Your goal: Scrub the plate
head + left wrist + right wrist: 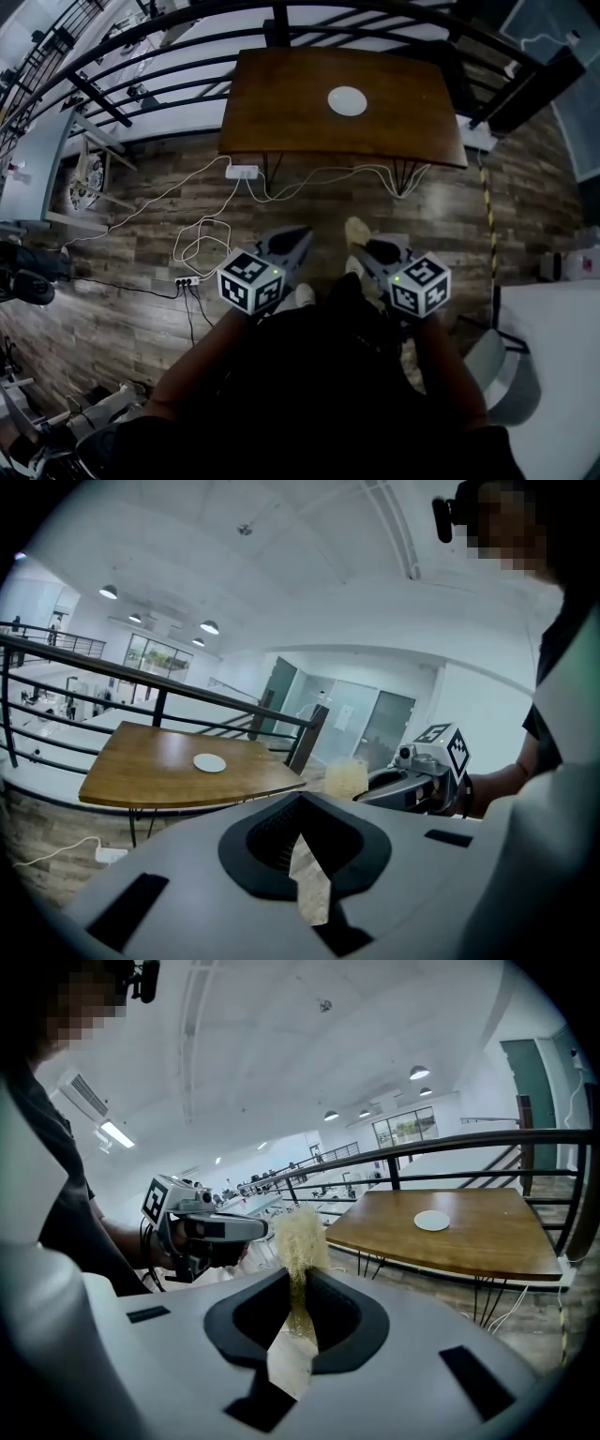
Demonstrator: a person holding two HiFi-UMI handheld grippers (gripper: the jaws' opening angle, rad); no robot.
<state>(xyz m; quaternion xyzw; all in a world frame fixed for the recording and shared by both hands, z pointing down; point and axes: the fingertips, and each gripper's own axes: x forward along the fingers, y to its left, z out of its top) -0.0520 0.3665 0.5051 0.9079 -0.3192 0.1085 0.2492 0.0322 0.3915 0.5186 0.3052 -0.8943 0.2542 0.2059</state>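
Plate (347, 100): small, white and round, lying flat near the middle of the desk (281, 103), clear of every edge and well away from both tongs.
Left tongs (298, 236): closed with nothing between them, held out over the floor (122, 281) short of the desk's near edge.
Right tongs (361, 246): clamped on the lower end of a pale yellow fibrous scrubber (300, 1241), most of which sticks out past the tips.
Risk, plate sliding: nothing holds the plate down. Judged from here, scrubbing strokes could push it across the smooth top toward an edge unless the left tongs open and steady it.
Risk, scrubber: it is gripped only at one end, so it may bend over or pull out under pressure.
Risk, footing: white cables (202, 246) and a power strip (242, 172) lie on the floor before the desk's near-left corner and could catch a foot.
Hard to tell: whether the plate is dirty, since it is too small in every view.
Hidden: the person's body covers the floor directly below, and how deep the scrubber sits in the right tongs is not clear.
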